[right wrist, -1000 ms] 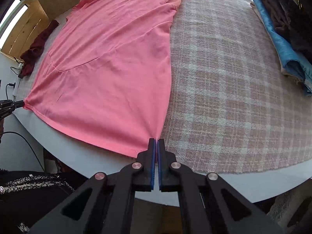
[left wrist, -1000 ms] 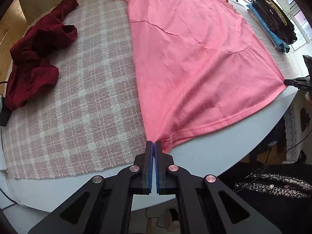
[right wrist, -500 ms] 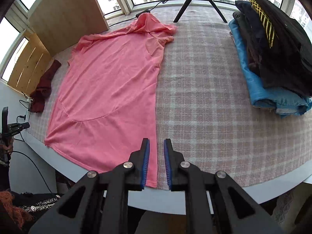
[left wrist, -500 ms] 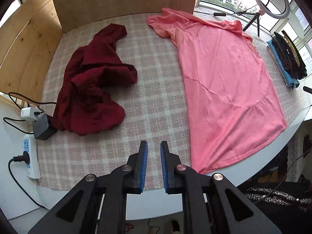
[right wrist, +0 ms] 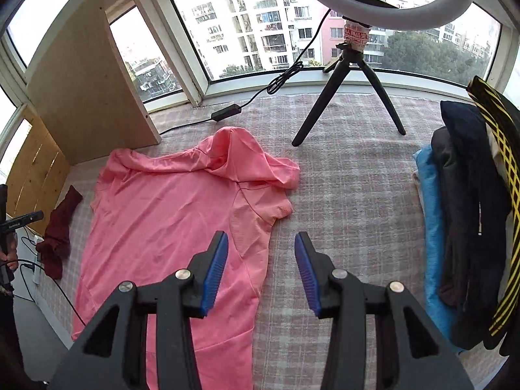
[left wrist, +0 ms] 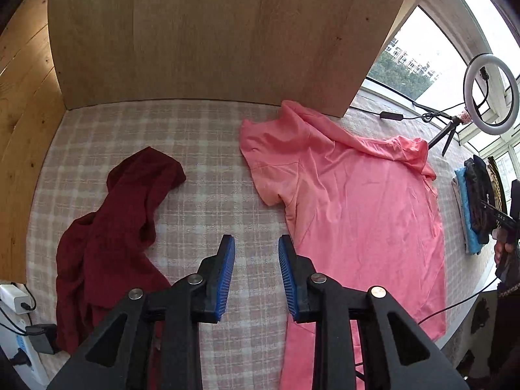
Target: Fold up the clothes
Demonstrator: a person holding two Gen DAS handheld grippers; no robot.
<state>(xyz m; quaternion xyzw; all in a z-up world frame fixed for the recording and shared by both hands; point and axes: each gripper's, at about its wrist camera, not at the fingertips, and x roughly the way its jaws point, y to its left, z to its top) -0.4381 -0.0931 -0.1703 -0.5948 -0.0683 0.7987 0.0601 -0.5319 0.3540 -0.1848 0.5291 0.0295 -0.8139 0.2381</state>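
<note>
Both grippers, left [left wrist: 253, 242] and right [right wrist: 261, 239], have let go of the pink shirt [left wrist: 364, 214] hem and lifted; jaws apart, empty. Maroon garment [left wrist: 110, 227] lies at nine o'clock.

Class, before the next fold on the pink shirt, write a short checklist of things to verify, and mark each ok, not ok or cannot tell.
1. Left gripper jaws open, holding nothing: ok.
2. Right gripper jaws open, holding nothing: ok.
3. Pink shirt spread on the checked cloth: ok.
4. Collar end smooth: not ok, it is bunched.
5. Red garment apart from the shirt: ok.
6. Folded stack apart from the shirt: ok.
</note>
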